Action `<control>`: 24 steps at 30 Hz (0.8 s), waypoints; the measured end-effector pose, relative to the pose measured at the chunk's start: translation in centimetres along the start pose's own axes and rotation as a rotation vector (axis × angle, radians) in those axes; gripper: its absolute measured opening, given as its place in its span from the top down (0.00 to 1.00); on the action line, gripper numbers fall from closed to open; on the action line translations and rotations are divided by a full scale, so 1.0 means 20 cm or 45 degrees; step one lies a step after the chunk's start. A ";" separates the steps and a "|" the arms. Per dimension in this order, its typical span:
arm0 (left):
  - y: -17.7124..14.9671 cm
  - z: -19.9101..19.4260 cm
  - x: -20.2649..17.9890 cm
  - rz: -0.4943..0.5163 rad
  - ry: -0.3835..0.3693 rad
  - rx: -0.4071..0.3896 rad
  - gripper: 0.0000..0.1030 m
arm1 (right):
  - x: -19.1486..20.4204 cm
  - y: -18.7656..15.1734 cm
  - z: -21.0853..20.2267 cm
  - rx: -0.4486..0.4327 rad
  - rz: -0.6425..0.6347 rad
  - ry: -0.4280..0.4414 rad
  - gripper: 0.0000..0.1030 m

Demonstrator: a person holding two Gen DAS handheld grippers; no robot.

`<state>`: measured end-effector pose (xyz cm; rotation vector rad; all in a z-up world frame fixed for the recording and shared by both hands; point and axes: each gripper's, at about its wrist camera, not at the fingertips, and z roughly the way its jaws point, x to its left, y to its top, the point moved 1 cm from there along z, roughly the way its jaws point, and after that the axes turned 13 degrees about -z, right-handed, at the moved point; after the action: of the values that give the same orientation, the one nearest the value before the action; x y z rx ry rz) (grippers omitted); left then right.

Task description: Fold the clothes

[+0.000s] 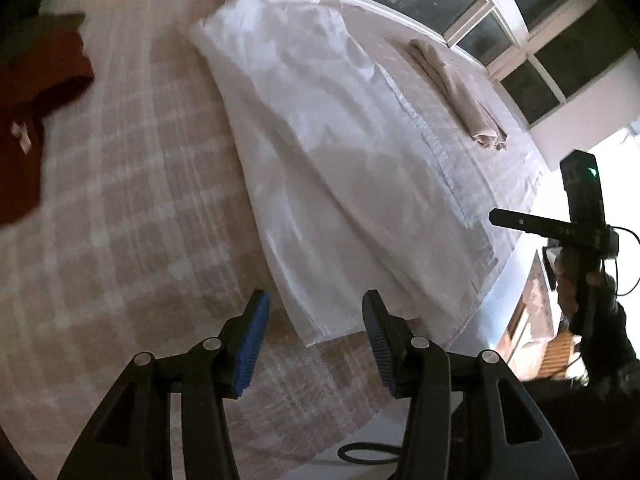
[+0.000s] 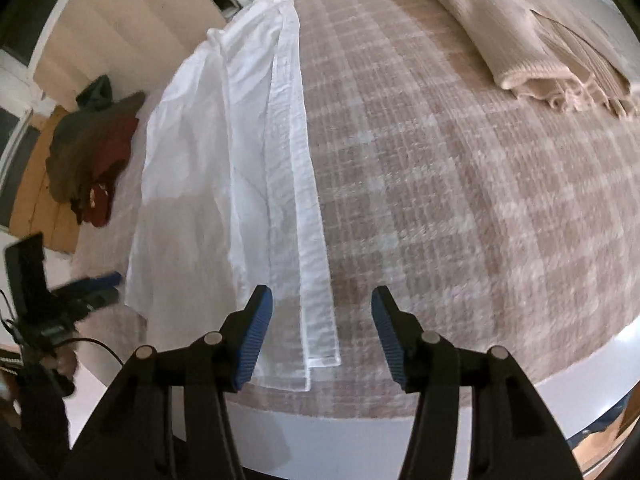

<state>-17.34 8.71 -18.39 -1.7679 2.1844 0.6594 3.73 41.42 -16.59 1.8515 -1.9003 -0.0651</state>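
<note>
Black tongs (image 1: pixel 316 344) w/ ribbed blue pads (image 2: pixel 256 340), silver pivot screws, dark sleeve (image 1: pixel 612 344).

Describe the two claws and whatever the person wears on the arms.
Each claw, left and right, has black angular linkage arms with silver pivot pins and ribbed blue pads. A black cable trails from the right handle. The sleeve is dark.

Right wrist view. The right gripper (image 2: pixel 322 336) points down over the near edge of a bed covered by a beige checked blanket (image 2: pixel 460 184), its blue-padded jaws apart with nothing pressed between them. A white shirt (image 2: pixel 240 184), folded lengthwise, lies along the blanket; its narrow button band ends between the jaws. A folded beige garment (image 2: pixel 532 36) rests at upper right. Dark red and brown clothes (image 2: pixel 100 156) are heaped at left. The left gripper (image 2: pixel 96 292) appears blurred at lower left.
</note>
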 end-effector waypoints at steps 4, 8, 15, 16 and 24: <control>-0.01 0.01 0.01 -0.010 -0.002 -0.022 0.54 | 0.01 -0.02 0.03 0.007 0.013 -0.042 0.50; 0.00 0.02 0.00 0.015 -0.010 -0.016 0.55 | 0.03 -0.03 0.05 -0.005 -0.012 -0.109 0.47; -0.02 0.03 -0.01 0.076 -0.034 0.003 0.68 | 0.11 -0.06 0.04 -0.002 -0.076 -0.115 0.46; -0.02 0.01 -0.02 0.090 -0.044 -0.014 0.68 | 0.12 -0.07 0.01 -0.023 -0.051 -0.104 0.46; -0.23 -0.06 -0.36 0.583 -0.136 -0.009 0.57 | 0.29 -0.15 -0.03 -0.007 -0.107 0.003 0.46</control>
<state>-11.12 13.55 -14.92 -1.2028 2.5285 0.8349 6.81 35.74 -15.42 1.9266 -1.8186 -0.0959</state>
